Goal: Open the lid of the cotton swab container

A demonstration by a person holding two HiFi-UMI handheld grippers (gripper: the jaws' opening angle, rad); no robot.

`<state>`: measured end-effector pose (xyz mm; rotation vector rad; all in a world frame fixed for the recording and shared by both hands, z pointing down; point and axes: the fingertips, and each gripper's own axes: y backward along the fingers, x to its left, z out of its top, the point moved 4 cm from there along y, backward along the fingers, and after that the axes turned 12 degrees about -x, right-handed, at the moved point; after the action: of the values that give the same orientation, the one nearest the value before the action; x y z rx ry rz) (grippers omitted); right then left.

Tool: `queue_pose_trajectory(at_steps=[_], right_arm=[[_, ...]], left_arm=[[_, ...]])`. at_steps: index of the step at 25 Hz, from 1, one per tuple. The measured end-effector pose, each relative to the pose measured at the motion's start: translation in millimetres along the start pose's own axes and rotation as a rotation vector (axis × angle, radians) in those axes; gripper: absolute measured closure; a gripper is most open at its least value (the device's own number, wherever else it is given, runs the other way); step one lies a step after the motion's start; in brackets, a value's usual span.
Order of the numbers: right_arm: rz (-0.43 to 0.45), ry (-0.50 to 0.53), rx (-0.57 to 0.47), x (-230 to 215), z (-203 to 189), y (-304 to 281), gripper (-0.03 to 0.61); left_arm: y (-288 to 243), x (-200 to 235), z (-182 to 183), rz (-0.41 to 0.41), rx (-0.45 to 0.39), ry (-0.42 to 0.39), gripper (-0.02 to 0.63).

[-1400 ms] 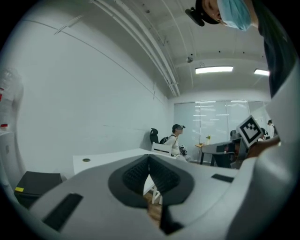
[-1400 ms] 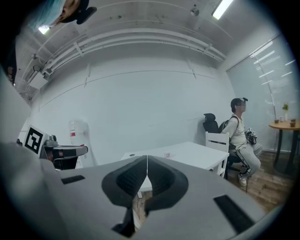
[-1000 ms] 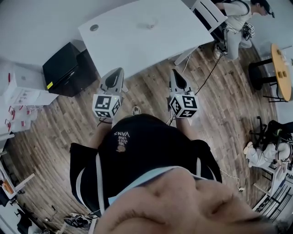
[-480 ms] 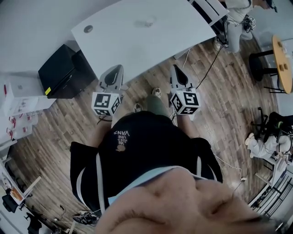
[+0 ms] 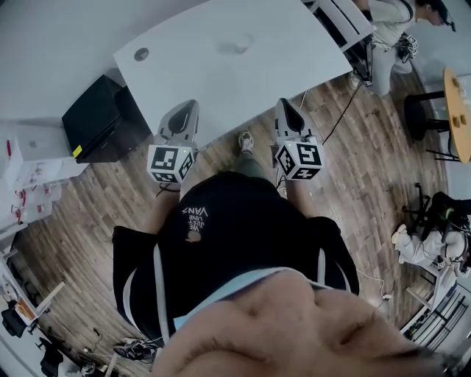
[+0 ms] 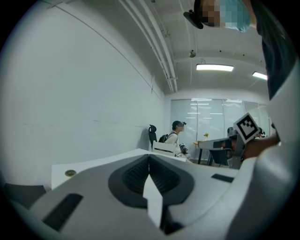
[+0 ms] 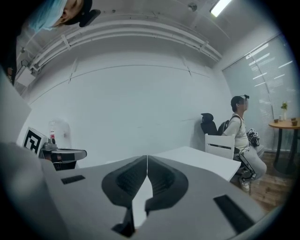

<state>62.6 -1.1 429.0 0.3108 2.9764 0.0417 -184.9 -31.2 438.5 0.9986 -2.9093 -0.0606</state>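
A small clear container point(image 5: 237, 46), faint and blurred, sits on the white table point(image 5: 221, 85) toward its far side; I cannot make out its lid. In the head view my left gripper point(image 5: 187, 110) and right gripper point(image 5: 285, 107) are held side by side at the table's near edge, both pointing toward it. Both are shut with nothing between the fingers. The left gripper view shows its jaws point(image 6: 149, 158) closed together, with the table top beyond. My right gripper point(image 7: 147, 158) is equally closed, and the container is not visible in either gripper view.
A black cabinet point(image 5: 99, 118) stands left of the table, with white shelving point(image 5: 29, 147) beyond it. A white chair point(image 5: 338, 18) and a seated person point(image 5: 390, 22) are at the table's far right end. A round wooden table point(image 5: 458, 110) stands right. A cable point(image 5: 331, 125) runs over the wood floor.
The table has come a little closer and shifted in view. A foot has stepped forward between the grippers. Both grippers stay shut and keep their spacing.
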Motion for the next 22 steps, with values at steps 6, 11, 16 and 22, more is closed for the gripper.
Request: queue_pose_trajectory(at_steps=[6,11,16,22], right_arm=[[0.032,0.003,0.011,-24,1,-37,0.565],[0.06,0.003,0.018,-45,2,-65,0.565],[0.085,-0.002,0.022,-67,1,-91,0.565],[0.137,-0.004,0.038,-86,-2,-121,0.565]], left_arm=[[-44,6,-1,0.006,-0.003,-0.013,0.597],[-78,9,-6,0.023,0.004,-0.011,0.597],[-107,9,-10,0.041,0.008,-0.015,0.597],[-137,15,-14,0.084,0.011,-0.023,0.597]])
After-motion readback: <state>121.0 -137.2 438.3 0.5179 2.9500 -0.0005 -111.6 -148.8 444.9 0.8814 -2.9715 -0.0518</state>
